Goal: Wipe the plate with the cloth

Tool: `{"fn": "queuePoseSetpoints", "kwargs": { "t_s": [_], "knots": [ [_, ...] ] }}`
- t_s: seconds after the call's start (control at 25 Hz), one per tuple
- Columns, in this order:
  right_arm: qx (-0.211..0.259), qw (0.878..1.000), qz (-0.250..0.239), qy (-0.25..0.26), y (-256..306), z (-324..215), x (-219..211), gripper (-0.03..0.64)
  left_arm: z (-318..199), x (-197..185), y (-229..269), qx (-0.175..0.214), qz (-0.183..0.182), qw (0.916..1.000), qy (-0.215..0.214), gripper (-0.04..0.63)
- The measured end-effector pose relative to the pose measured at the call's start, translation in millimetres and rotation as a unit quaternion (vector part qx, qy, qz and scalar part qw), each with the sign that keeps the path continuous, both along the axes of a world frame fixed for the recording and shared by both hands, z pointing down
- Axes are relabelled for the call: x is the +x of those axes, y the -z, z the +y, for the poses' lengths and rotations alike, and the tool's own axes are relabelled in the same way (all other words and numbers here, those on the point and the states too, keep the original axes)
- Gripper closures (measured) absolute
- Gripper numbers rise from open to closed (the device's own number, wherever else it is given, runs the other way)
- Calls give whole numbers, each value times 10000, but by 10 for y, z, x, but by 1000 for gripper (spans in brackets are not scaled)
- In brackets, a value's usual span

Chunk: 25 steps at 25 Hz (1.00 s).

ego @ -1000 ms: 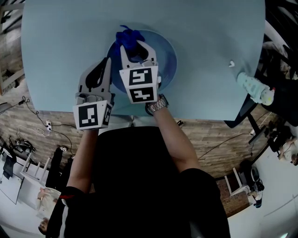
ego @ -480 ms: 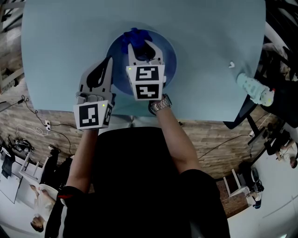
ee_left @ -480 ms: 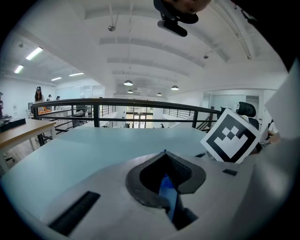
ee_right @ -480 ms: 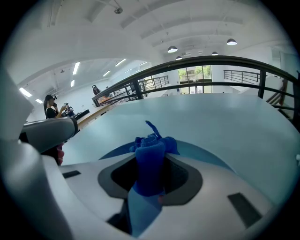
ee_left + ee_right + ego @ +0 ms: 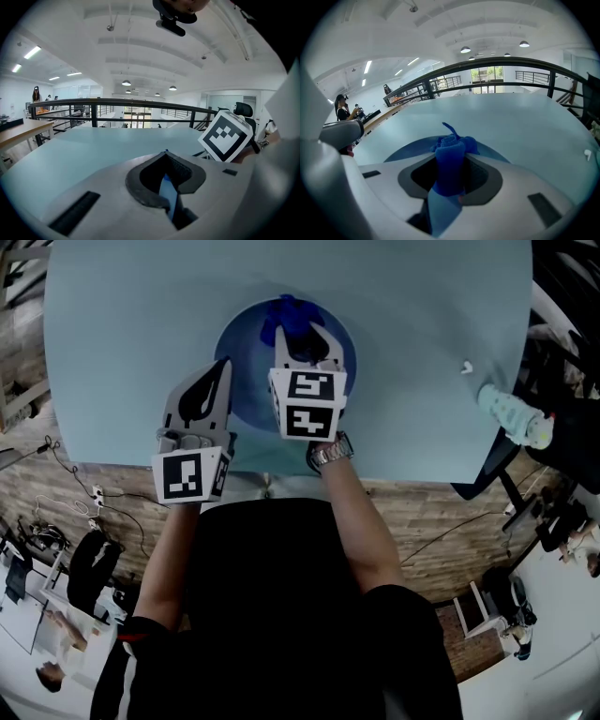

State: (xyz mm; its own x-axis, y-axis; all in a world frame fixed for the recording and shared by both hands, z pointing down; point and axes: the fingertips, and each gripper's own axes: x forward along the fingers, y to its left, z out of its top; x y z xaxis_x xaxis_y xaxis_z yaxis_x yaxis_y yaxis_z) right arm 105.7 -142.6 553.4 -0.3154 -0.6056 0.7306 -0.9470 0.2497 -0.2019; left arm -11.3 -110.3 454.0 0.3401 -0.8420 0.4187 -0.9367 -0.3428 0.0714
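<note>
A round blue plate (image 5: 246,371) lies on the light blue table (image 5: 131,334) in the head view. My left gripper (image 5: 219,369) is at the plate's left rim; in the left gripper view a thin blue edge of the plate (image 5: 167,193) sits pinched between the closed jaws (image 5: 165,159). My right gripper (image 5: 302,334) is over the plate's far right part, shut on a bunched dark blue cloth (image 5: 287,313). In the right gripper view the cloth (image 5: 450,161) sticks out past the right gripper (image 5: 451,152) and rests on the plate (image 5: 407,148).
A white bottle (image 5: 512,416) lies at the table's right edge, and a small white object (image 5: 463,368) sits near it. The table's near edge runs just below both grippers. A dark railing (image 5: 497,63) stands beyond the far side.
My right gripper has carried the cloth to the right and a little farther away across the plate. The left gripper has stayed at the plate's left rim.
</note>
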Motion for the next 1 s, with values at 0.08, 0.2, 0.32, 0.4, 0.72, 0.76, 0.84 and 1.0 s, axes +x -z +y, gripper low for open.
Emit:
{"fn": "queuePoseSetpoints", "kwargs": {
  "t_s": [0.08,0.2,0.32,0.4,0.72,0.76,0.84,1.0],
  "knots": [
    [-14,10000,47,-71,0,15,36,497,19,1,-1,0,2,10000,-16,594],
    [-45,9998,122,-179,-9,36,103,497,34,16,-3,11,3,10000,-56,594],
    [-93,9994,187,-289,-23,54,173,497,40,27,3,28,6,10000,-75,594],
    [-116,9992,208,-320,-42,69,202,497,46,24,9,27,9,10000,-75,594],
    [-224,9974,399,-548,-26,128,344,497,83,21,31,48,20,10000,-67,594],
    [-250,9970,426,-594,-20,137,356,497,88,14,32,50,23,10000,-61,594],
    [-303,9961,487,-668,-15,162,382,497,100,4,39,47,27,10000,-52,594],
    [-374,9946,546,-800,1,209,428,497,133,10,45,53,34,10000,-58,594]
  ]
}}
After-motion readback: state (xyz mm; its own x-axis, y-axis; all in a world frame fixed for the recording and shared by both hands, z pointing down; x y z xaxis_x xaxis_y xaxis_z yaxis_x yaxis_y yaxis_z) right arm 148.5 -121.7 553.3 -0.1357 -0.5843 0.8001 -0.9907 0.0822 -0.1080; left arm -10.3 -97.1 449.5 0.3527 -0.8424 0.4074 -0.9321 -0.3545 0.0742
